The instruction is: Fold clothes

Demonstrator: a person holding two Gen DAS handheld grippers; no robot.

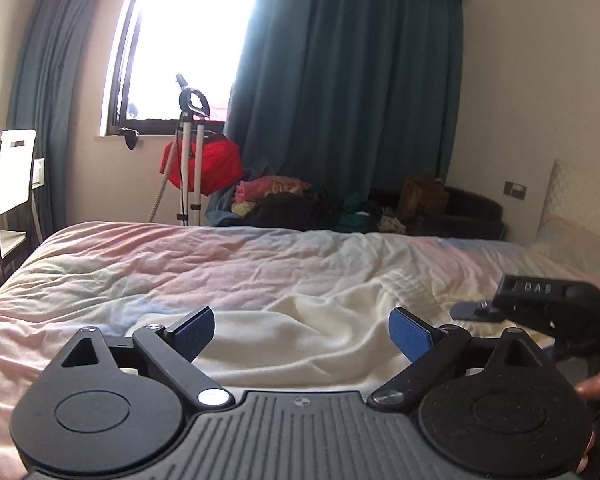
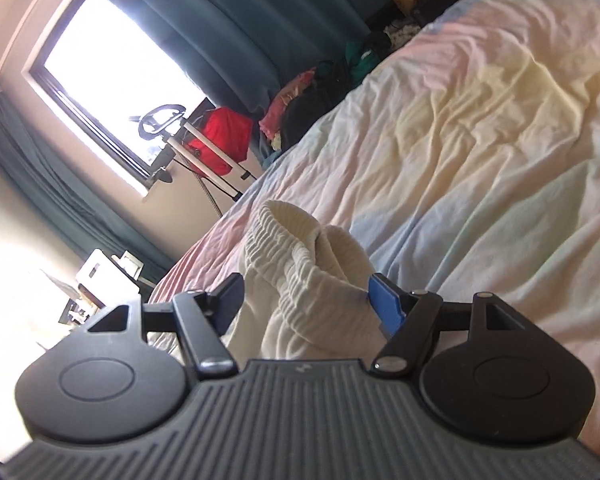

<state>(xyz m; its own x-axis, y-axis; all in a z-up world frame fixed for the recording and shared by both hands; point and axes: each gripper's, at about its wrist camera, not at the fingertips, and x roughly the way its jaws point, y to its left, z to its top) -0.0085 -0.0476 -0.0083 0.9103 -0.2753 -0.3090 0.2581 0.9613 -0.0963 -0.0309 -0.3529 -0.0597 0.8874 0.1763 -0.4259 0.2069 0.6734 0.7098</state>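
Your left gripper [image 1: 302, 330] hangs wide over the cream garment [image 1: 300, 344] on the bed [image 1: 180, 264], your right gripper [image 2: 304, 300] wide around its ribbed waistband [image 2: 300, 252].

Far side you've got a window [image 1: 188, 40] w/ teal curtains [image 1: 340, 100], red bag [image 1: 208, 168], white chair [image 1: 14, 184] far left.

A soft, matt cream garment [image 2: 300, 280] with ribbed elastic is seen on the bed's [image 2: 480, 140] wrinkled cotton sheet.
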